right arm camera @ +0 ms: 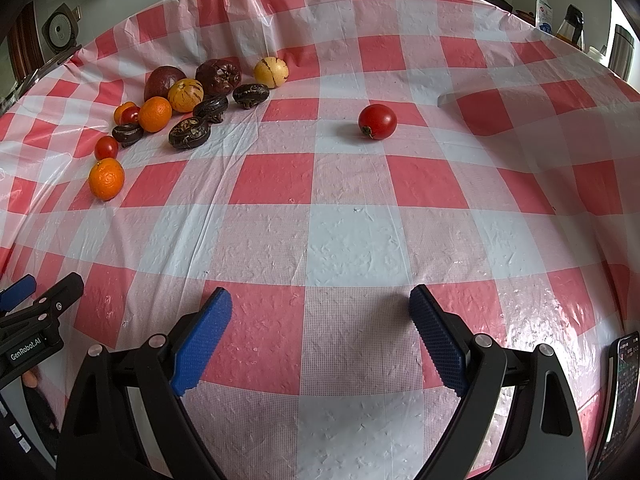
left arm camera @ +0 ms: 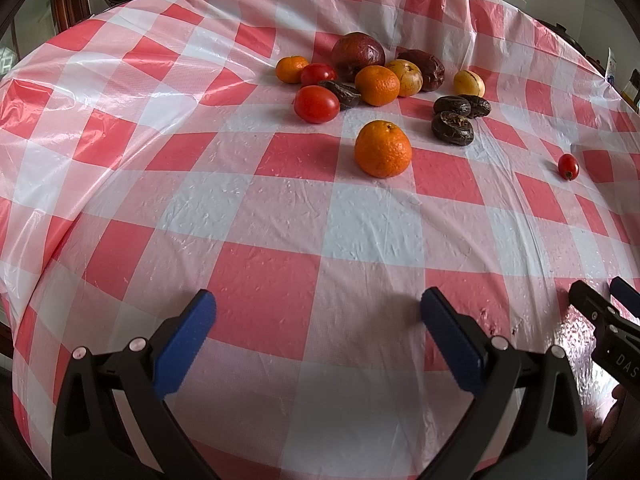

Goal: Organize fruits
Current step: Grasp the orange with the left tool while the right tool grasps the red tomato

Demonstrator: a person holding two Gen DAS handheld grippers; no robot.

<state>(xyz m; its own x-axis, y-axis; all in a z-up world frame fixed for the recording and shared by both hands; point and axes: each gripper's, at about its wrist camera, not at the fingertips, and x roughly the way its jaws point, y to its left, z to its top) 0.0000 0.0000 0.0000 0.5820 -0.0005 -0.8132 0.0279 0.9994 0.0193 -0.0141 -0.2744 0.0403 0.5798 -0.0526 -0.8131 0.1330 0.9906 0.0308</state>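
Note:
A heap of fruit lies at the far side of the checked tablecloth (left arm camera: 280, 216): oranges, red tomatoes, dark wrinkled fruits, yellow striped fruits. One orange (left arm camera: 383, 149) lies apart, nearest my left gripper (left arm camera: 318, 312), which is open and empty well short of it. A lone tomato (right arm camera: 377, 121) lies apart to the right, ahead of my right gripper (right arm camera: 320, 308), which is open and empty. The same orange (right arm camera: 106, 179) shows at far left in the right wrist view, and the lone tomato (left arm camera: 568, 166) at far right in the left wrist view.
The right gripper's tip (left arm camera: 600, 312) shows at the right edge of the left wrist view. A phone (right arm camera: 624, 392) lies at the table's near right. Kitchen items (right arm camera: 572, 24) stand beyond the table's far right edge.

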